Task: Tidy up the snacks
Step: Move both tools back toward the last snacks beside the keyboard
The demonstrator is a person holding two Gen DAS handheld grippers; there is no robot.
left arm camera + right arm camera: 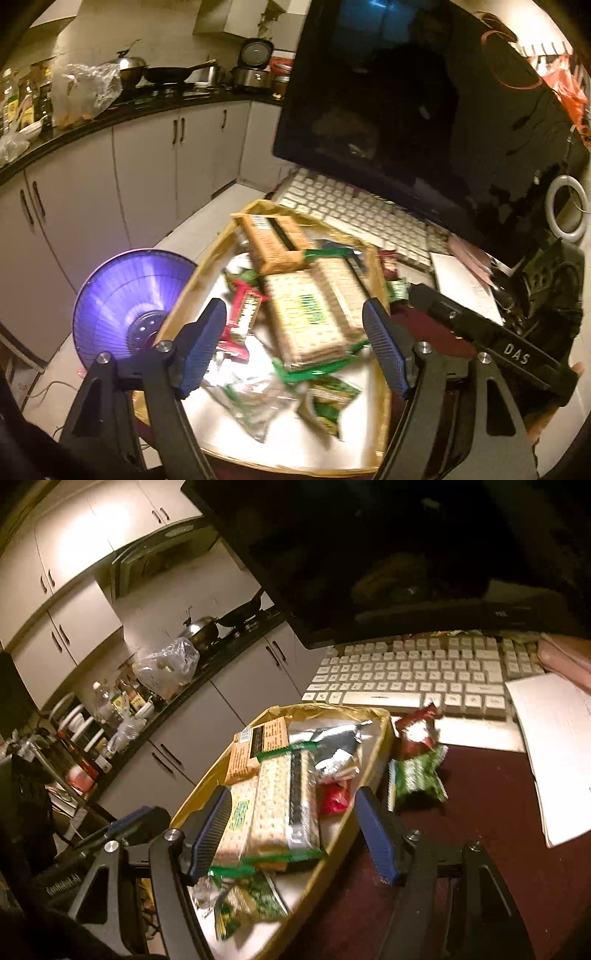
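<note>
My left claw [293, 349] hangs over the tray [376, 463], jaws spread wide, nothing between the blue pads [201, 349]; the cracker packs sit below the gap, untouched. My right claw [293, 836] is likewise spread above the same tray [334, 849], its pads clear of the packs beneath. No item is pinched by either.

Tray, gold-rimmed with a white floor, stands on the dark red tabletop [461, 830], just in front of the white keyboard [413, 672].

Contents of tray: two cracker packs [317, 314] with green-edged wrappers lie side by side at the centre. An orange box [275, 240] rests at the tray's far end, nearest the keyboard. A red packet [242, 314] lies left of the crackers. Green and clear wrappers [325, 402] are scattered at the tray's near end. A silver foil packet [338, 738] lies right of the orange box.

Outside the tray, just beside its right rim: a dark red snack bag [417, 731] and a green snack bag [417, 779], touching each other, on the tabletop before the keyboard.

Pictures are motion-blurred; labels unreadable.
</note>
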